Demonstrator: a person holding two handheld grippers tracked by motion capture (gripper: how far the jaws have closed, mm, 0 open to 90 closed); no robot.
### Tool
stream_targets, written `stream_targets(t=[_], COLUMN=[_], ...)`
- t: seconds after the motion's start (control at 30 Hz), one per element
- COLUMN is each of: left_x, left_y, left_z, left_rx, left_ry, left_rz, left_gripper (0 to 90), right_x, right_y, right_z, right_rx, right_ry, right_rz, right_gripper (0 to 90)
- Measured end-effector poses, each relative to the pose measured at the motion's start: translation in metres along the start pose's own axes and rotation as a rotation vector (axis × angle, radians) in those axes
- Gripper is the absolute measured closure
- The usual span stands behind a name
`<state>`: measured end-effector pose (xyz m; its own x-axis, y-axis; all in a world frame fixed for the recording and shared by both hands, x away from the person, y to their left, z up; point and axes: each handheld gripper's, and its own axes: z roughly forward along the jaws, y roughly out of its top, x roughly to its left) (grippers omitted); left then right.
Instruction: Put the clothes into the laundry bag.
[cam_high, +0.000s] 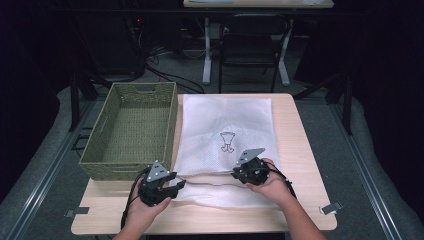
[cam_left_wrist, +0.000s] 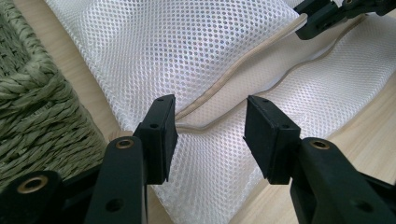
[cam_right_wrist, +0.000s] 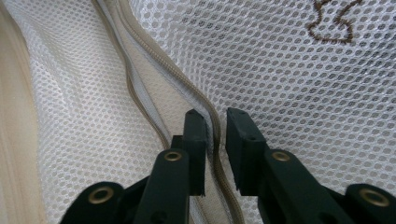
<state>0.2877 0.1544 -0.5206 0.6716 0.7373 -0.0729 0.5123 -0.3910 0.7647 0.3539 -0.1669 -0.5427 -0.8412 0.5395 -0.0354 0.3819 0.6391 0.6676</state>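
At the left of the high view a rectangular olive-green woven basket (cam_high: 131, 131) sat on the pale wooden table (cam_high: 305, 150), its long side just beside the left edge of a white mesh laundry bag with a beige zip seam (cam_high: 226, 125); in the left gripper view the same basket (cam_left_wrist: 37, 100) occupied the left edge of the frame, its braided corner close to the bag's corner. Below the basket, at the lower left of centre in the high view, the black left gripper (cam_high: 175, 184) rested in the person's hand at the bag's near left corner; in its own view the left gripper (cam_left_wrist: 210, 128) had its jaws spread wide, one on each side of the seam's end, gripping nothing. The bag (cam_left_wrist: 210, 51) lay flat across the middle of the table, with a small dark embroidered figure (cam_high: 227, 141) near its centre; its beige seam (cam_high: 210, 180) ran along the near edge between the two grippers. Further right in the high view, the black right gripper (cam_high: 239, 172) sat on that seam; in its own view the right gripper (cam_right_wrist: 216, 149) had its jaws drawn nearly together astride the seam's raised ridge (cam_right_wrist: 163, 65), a narrow gap remaining, and whether they pinched it could not be told; the embroidered figure (cam_right_wrist: 331, 23) showed at the upper right of that frame.
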Motion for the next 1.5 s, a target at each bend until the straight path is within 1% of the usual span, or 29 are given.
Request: stream_targets(t=[0.07, 0.33, 0.57, 0.83, 0.9, 1.0, 1.07, 1.2, 1.3, 1.4, 1.43, 1.5], left_x=[0.0, 0.0, 0.0, 0.0, 0.0, 0.0, 0.001, 0.0, 0.0, 0.001, 0.001, 0.001], left_y=[0.0, -0.001, -0.001, -0.001, -0.001, 0.0, 0.0, 0.0, 0.0, 0.0, 0.0, -0.001], left_z=[0.0, 0.001, 0.002, 0.002, 0.003, 0.003, 0.003, 0.004, 0.004, 0.003, 0.003, 0.003], left_rx=[0.001, -0.001, -0.001, -0.001, -0.001, 0.004, 0.003, 0.004, 0.003, 0.002, 0.0, 0.001], left_ry=[0.001, -0.001, 0.0, -0.002, 0.001, 0.002, 0.003, 0.005, 0.008, 0.012, 0.012, 0.014], left_rz=[0.001, -0.002, -0.005, -0.007, -0.01, -0.009, -0.007, -0.008, -0.006, -0.003, -0.007, -0.005], left_gripper=[53.5, 53.1, 52.7, 52.2, 52.0, 51.5, 51.2, 49.7, 48.6, 47.7, 47.4, 46.6], right_x=[0.0, 0.0, 0.0, 0.001, 0.0, -0.001, -0.002, 0.0, 0.003, 0.005, 0.007, 0.008], right_y=[0.0, 0.001, 0.002, 0.006, 0.008, 0.01, 0.011, 0.013, 0.013, 0.014, 0.015, 0.016], right_z=[0.0, 0.002, 0.002, -0.004, -0.007, -0.01, -0.012, -0.012, -0.012, -0.014, -0.015, -0.016], right_rx=[-0.002, -0.016, -0.039, -0.072, -0.082, -0.096, -0.101, -0.097, -0.085, -0.078, -0.073, -0.063], right_ry=[0.006, 0.037, 0.048, 0.034, 0.024, 0.005, -0.006, -0.041, -0.064, -0.073, -0.076, -0.089], right_rz=[-0.002, 0.003, 0.006, 0.005, 0.009, 0.032, 0.033, 0.049, 0.042, 0.043, 0.054, 0.05], right_gripper=[74.2, 57.2, 47.8, 46.2, 46.0, 45.8, 45.7, 45.9, 45.9, 45.7, 45.4, 45.1])
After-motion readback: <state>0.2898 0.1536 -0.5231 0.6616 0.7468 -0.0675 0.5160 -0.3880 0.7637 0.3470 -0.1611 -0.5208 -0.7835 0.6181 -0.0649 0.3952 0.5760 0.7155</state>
